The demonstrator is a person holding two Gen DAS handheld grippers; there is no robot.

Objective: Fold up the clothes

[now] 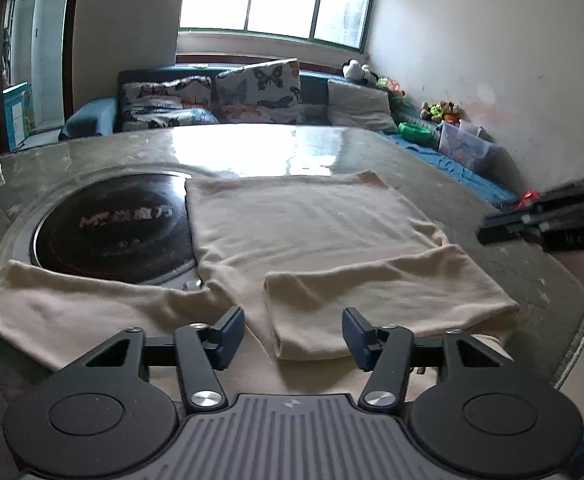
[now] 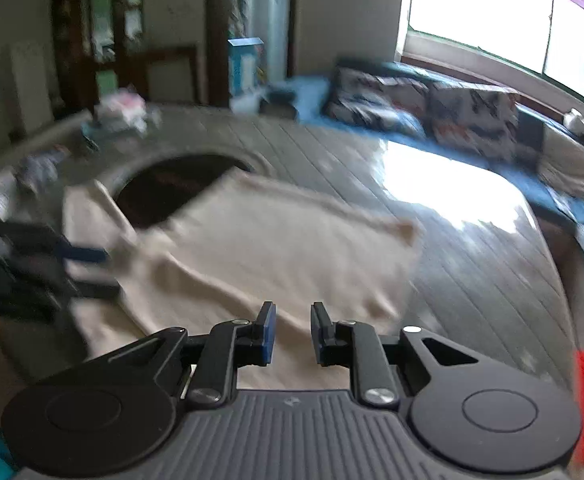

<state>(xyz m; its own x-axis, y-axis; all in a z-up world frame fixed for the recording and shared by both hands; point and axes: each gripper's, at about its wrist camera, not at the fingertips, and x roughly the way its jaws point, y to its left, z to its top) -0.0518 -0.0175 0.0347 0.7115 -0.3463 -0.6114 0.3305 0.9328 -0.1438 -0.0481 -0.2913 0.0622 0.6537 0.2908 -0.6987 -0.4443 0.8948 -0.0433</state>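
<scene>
Cream garment [image 1: 299, 240] lies flat beneath both grippers' parted, empty jaws.

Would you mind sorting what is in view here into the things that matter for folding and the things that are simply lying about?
For the job:
cream garment
left gripper, open
right gripper, open

Lying about:
round black cooktop set in the table
butterfly cushions
soft toys
clear plastic box

Cream garment [image 1: 303, 232] lies flat, one sleeve folded in.
</scene>
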